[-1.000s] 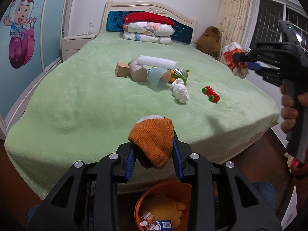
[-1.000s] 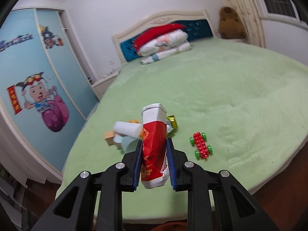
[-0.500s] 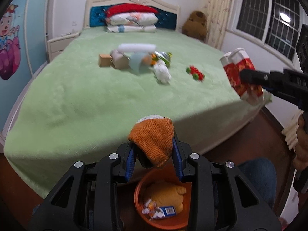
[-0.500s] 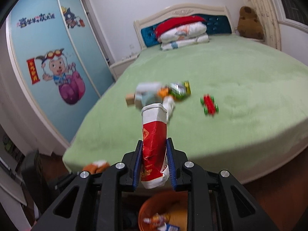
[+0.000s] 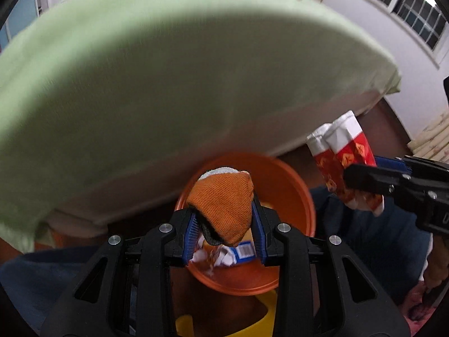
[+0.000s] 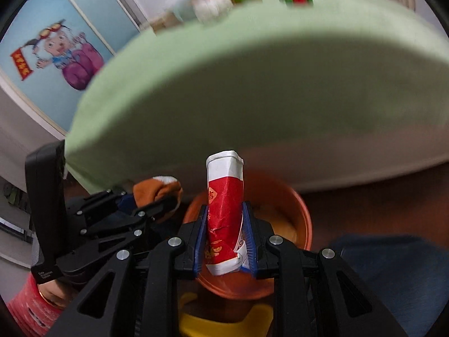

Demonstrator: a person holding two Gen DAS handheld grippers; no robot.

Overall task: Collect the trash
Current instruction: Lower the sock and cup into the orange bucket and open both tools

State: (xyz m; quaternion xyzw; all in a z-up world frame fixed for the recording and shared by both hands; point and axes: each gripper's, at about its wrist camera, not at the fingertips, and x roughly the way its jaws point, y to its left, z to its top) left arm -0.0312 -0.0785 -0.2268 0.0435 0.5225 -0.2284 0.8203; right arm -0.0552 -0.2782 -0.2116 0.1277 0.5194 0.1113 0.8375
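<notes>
Got my left claw [image 5: 224, 224] clamped on an orange sock [image 5: 221, 205] and my right claw [image 6: 226, 238] squeezing a red carton [image 6: 224, 213], both right over the orange bin [image 5: 291, 185] by the bed [image 5: 168, 70].

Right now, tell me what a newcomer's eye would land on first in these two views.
First, the orange bucket on the floor at the foot of the green bed, with trash already inside. Poised over it, the left gripper clamps an orange sock and the right gripper clamps a crumpled red-and-white carton.
</notes>
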